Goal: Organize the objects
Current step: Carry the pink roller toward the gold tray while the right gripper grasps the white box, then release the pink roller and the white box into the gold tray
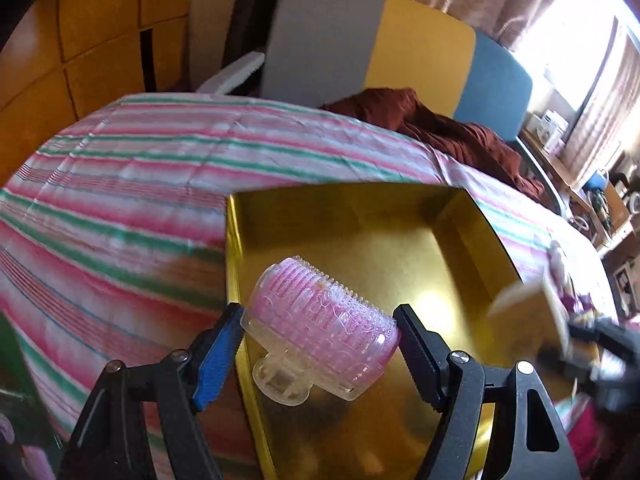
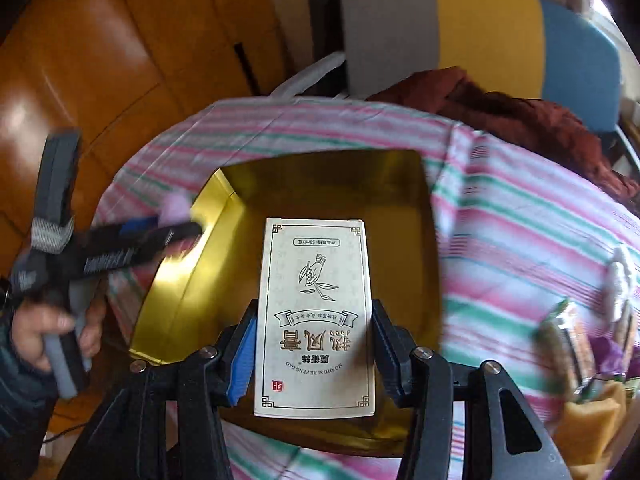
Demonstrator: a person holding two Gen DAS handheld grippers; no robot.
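Left wrist view: the left gripper (image 1: 320, 340) is clamped on a pink brush (image 1: 320, 320), held over the near corner of the gold tin (image 1: 360, 208). Right wrist view: the right gripper (image 2: 314, 348) is clamped on a cream carton (image 2: 316, 312), held above the tin's open inside. The tin sits on a striped cloth (image 1: 140, 168). Beyond lie a brown garment (image 2: 520, 112) and a chair (image 2: 480, 28).
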